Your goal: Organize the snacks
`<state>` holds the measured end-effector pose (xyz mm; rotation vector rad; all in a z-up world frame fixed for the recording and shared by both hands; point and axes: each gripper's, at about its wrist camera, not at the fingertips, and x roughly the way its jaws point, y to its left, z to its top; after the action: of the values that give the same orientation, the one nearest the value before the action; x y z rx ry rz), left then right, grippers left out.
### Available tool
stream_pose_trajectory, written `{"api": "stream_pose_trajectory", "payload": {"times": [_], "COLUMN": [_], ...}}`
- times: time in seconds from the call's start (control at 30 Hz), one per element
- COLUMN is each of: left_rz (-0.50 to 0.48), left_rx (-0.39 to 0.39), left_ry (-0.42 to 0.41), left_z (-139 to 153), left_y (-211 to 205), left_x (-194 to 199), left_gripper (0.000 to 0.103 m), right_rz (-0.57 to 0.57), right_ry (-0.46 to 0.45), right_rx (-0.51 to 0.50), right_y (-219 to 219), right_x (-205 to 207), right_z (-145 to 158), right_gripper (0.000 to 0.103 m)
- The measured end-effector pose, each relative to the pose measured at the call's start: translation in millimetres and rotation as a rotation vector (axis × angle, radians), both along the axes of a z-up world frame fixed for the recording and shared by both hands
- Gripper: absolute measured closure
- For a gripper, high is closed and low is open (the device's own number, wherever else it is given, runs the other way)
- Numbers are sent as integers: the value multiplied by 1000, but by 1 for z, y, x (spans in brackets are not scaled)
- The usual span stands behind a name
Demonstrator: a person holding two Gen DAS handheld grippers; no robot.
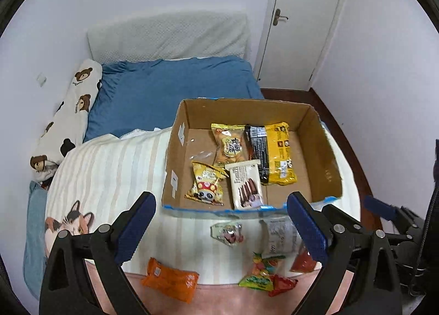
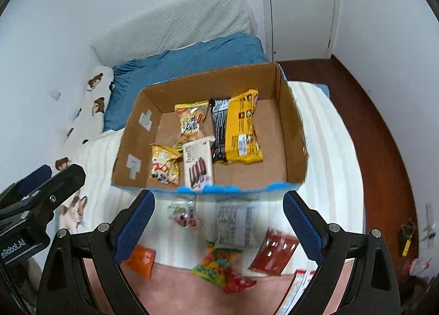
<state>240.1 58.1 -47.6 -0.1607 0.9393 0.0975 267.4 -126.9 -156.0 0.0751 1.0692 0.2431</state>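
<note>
- Left wrist view: your left gripper hangs above the bed with its jaws spread wide and nothing between the blue pads.
- Ahead of it the cardboard box sits on the striped blanket. Inside lie 5 snacks: a yellow-orange cracker pack, a black bar wrapper touching a large yellow packet, a small yellow mushroom-print bag, and a white wafer pack against the near wall.
- Outside the box, on the blanket nearer you: a small clear candy packet, a white label-side pouch, an orange packet, a colourful gummy bag and a red pack partly hidden by the right finger.
- Your right gripper shows at the right edge.
- Right wrist view: your right gripper is likewise wide open and empty, above the loose snacks.
- The same box holds the same 5 items; the wafer pack reaches the near wall.
- Below lie the white pouch, red pack, gummy bag, orange packet and candy packet, blurred.
- Your left gripper enters at the left edge.
</note>
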Motion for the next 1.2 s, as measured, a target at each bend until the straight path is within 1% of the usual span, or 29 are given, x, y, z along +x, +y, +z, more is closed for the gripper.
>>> {"api": "stream_pose_trajectory", "payload": {"times": [0.13,0.23,0.3,0.37,0.4,0.43,0.57,0.63,0.7,0.73,0.8,0.83,0.9,0.93,0.97,1.03,1.07,1.13,1.17,1.2], "left_rz": [22,49,65,97,108,130,202,205,186,202,252,284,379,424,463,512,533,560,572,577], "left_rx": [-39,-52,-57,-53,-55,-61,-119,-132,-140,-167,-277,-319,-449,-502,-539,-568,-576,-589,-585,-578], "left_ry": [17,58,105,166,200,252,383,431,493,510,524,530,525,522,524,543,566,587,593,593], "left_z": [-8,-26,-45,-71,-84,-101,-154,-175,-196,-202,-214,-219,-230,-235,-241,-253,-263,-277,-281,-284], "left_y": [4,10,16,25,29,36,59,64,66,68,79,84,99,105,110,115,116,117,117,117], "left_x": [-18,-33,-44,-55,-59,-64,-78,-82,-80,-80,-78,-77,-75,-74,-73,-70,-68,-67,-67,-67], "left_gripper": [5,5,5,5,5,5,5,5,5,5,5,5,5,5,5,5,5,7,12,15], "right_rz": [-23,-54,-77,-123,-154,-178,-293,-323,-355,-371,-396,-413,-448,-466,-481,-502,-509,-515,-517,-517], "right_ry": [43,96,135,183,215,233,336,381,411,425,440,448,458,462,468,474,475,484,483,479], "right_rx": [40,56,60,69,75,80,103,97,83,73,67,68,81,83,81,81,79,63,59,50], "right_y": [-11,-24,-34,-50,-60,-66,-102,-114,-124,-130,-136,-139,-145,-149,-151,-156,-157,-158,-158,-157], "right_x": [-18,-32,-41,-52,-59,-63,-83,-91,-96,-99,-103,-104,-106,-108,-108,-103,-103,-101,-100,-99], "right_z": [-11,-29,-45,-66,-79,-88,-134,-154,-170,-179,-189,-194,-203,-209,-214,-224,-227,-236,-238,-240], "right_gripper": [6,6,6,6,6,6,6,6,6,6,6,6,6,6,6,6,6,6,7,12]}}
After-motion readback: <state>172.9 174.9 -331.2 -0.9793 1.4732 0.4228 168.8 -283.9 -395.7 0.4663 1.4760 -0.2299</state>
